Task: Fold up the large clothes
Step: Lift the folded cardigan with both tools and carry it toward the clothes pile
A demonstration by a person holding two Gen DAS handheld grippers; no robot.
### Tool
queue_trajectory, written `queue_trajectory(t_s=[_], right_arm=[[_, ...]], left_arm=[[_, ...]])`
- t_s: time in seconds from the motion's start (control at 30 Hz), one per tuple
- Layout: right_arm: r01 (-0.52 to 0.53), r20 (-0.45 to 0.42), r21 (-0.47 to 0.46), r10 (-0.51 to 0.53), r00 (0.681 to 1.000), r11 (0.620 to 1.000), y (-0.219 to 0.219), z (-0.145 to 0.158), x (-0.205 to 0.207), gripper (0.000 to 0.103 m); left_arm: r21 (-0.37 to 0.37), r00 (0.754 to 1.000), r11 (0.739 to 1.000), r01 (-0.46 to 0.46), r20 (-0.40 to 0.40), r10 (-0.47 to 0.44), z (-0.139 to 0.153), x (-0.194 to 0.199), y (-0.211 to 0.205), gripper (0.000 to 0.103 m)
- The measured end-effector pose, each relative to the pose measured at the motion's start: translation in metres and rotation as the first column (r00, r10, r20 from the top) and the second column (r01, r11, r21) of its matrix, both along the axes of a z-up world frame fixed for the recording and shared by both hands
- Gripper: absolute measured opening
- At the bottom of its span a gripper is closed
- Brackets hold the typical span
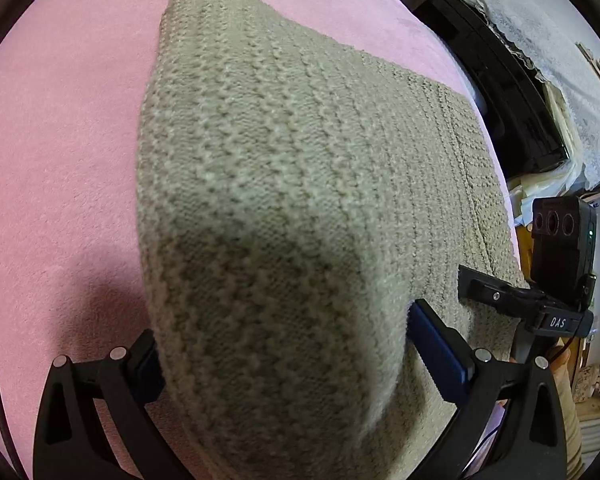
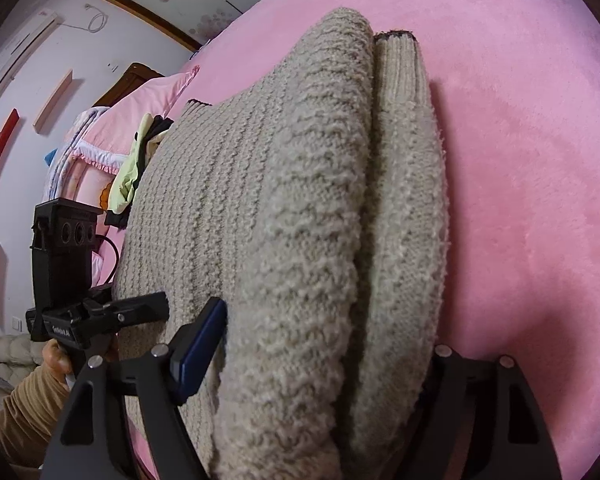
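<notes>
left tool (image 1: pixel 280 344): clamped on sweater (image 1: pixel 300 160) fold | right tool (image 2: pixel 324 344): clamped on sweater | pink blanket (image 2: pixel 520 160)

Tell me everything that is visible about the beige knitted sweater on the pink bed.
The sweater is a thick beige knit with a textured stitch and ribbed cuffs edged dark brown. It lies partly folded on the pink bedcover, sleeves laid over the body. The left gripper and the right gripper each clamp a bunched fold.
</notes>
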State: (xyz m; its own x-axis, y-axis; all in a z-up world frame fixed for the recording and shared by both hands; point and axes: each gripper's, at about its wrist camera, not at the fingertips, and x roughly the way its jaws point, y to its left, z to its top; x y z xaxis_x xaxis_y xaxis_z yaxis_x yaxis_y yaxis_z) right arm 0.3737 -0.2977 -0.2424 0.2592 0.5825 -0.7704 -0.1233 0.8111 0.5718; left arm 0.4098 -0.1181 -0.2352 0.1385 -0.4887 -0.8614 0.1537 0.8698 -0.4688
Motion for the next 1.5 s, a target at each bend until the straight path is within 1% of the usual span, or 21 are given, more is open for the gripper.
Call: queue_trajectory(t_s=[0.13,0.17,0.27,0.3,0.33,0.4,0.43,0.53,0.6,0.67,0.8,0.9,1.0,1.1,1.13,1.17,1.27,1.33,1.4,1.43,1.5], right_arm=[[0.011,0.019,-0.013,-0.011,1.000,1.000,0.002,0.002,-0.001,0.076],[0.013,0.027,-0.020,-0.012,1.000,1.000,0.004,0.004,-0.003,0.074],[0.020,0.041,-0.034,-0.019,0.999,0.999,0.006,0.009,-0.009,0.063],[0.025,0.049,-0.045,-0.023,0.999,0.999,0.008,0.012,-0.011,0.059],[0.027,0.058,-0.056,-0.024,0.998,0.998,0.009,0.015,-0.013,0.057],[0.035,0.084,-0.078,-0.028,0.996,0.996,0.013,0.025,-0.019,0.052],[0.041,0.091,-0.080,-0.034,0.995,0.996,0.014,0.028,-0.021,0.051],[0.062,0.125,-0.095,-0.050,0.991,0.994,0.022,0.047,-0.034,0.049],[0.068,0.135,-0.100,-0.055,0.989,0.993,0.029,0.060,-0.046,0.048],[0.067,0.139,-0.104,-0.052,0.989,0.992,0.033,0.070,-0.059,0.048],[0.053,0.134,-0.078,-0.043,0.990,0.996,0.054,0.094,-0.089,0.047],[0.021,0.139,-0.072,-0.011,0.990,0.997,0.085,0.112,-0.105,0.047],[-0.016,0.136,-0.043,0.022,0.990,0.999,0.120,0.127,-0.110,0.047],[-0.068,0.145,-0.005,0.068,0.987,0.998,0.171,0.146,-0.105,0.047],[-0.080,0.150,0.001,0.079,0.985,0.997,0.183,0.150,-0.102,0.047],[-0.097,0.163,0.009,0.095,0.982,0.995,0.203,0.157,-0.098,0.047],[-0.136,0.200,0.023,0.129,0.971,0.990,0.258,0.174,-0.077,0.047],[-0.149,0.220,0.040,0.137,0.966,0.988,0.291,0.182,-0.059,0.047],[-0.159,0.241,0.056,0.141,0.960,0.986,0.326,0.190,-0.031,0.047],[-0.157,0.252,0.066,0.136,0.958,0.985,0.348,0.194,-0.010,0.047],[-0.156,0.270,0.076,0.130,0.954,0.985,0.377,0.198,0.019,0.047]], left_arm=[[0.000,1.000,1.000,-0.008,0.021,0.008,0.002,-0.005,0.001,0.102],[0.003,1.000,1.000,-0.012,0.026,0.011,0.002,-0.007,0.000,0.101],[0.032,0.999,0.999,-0.014,0.044,0.013,0.009,-0.014,-0.002,0.090],[0.038,0.999,0.999,-0.013,0.051,0.011,0.012,-0.015,-0.002,0.082],[0.046,0.998,0.999,-0.010,0.062,0.008,0.017,-0.018,-0.003,0.072],[0.045,0.997,0.999,0.002,0.082,-0.006,0.028,-0.024,-0.001,0.059],[0.056,0.995,0.998,0.009,0.096,-0.014,0.035,-0.028,-0.002,0.056],[0.071,0.993,0.997,0.011,0.119,-0.020,0.050,-0.040,-0.002,0.054],[0.066,0.993,0.998,0.016,0.116,-0.024,0.060,-0.050,0.003,0.053],[0.050,0.994,0.999,0.021,0.110,-0.027,0.070,-0.063,0.013,0.053],[0.036,0.994,0.999,0.033,0.107,-0.037,0.093,-0.095,0.041,0.053],[0.053,0.993,0.998,0.035,0.112,-0.041,0.116,-0.117,0.073,0.054],[0.074,0.993,0.997,0.016,0.112,-0.024,0.139,-0.130,0.111,0.054],[0.114,0.992,0.993,-0.003,0.129,-0.011,0.168,-0.136,0.158,0.054],[0.141,0.990,0.990,-0.010,0.143,-0.010,0.180,-0.135,0.177,0.054],[0.156,0.988,0.988,-0.015,0.152,-0.009,0.186,-0.133,0.200,0.054],[0.225,0.980,0.974,-0.036,0.201,-0.010,0.217,-0.119,0.254,0.054],[0.259,0.972,0.965,-0.048,0.234,-0.014,0.234,-0.104,0.282,0.054],[0.276,0.967,0.958,-0.071,0.256,-0.002,0.248,-0.077,0.319,0.054],[0.282,0.965,0.956,-0.080,0.261,0.004,0.252,-0.064,0.334,0.054],[0.308,0.958,0.946,-0.102,0.287,0.010,0.260,-0.034,0.368,0.054]])
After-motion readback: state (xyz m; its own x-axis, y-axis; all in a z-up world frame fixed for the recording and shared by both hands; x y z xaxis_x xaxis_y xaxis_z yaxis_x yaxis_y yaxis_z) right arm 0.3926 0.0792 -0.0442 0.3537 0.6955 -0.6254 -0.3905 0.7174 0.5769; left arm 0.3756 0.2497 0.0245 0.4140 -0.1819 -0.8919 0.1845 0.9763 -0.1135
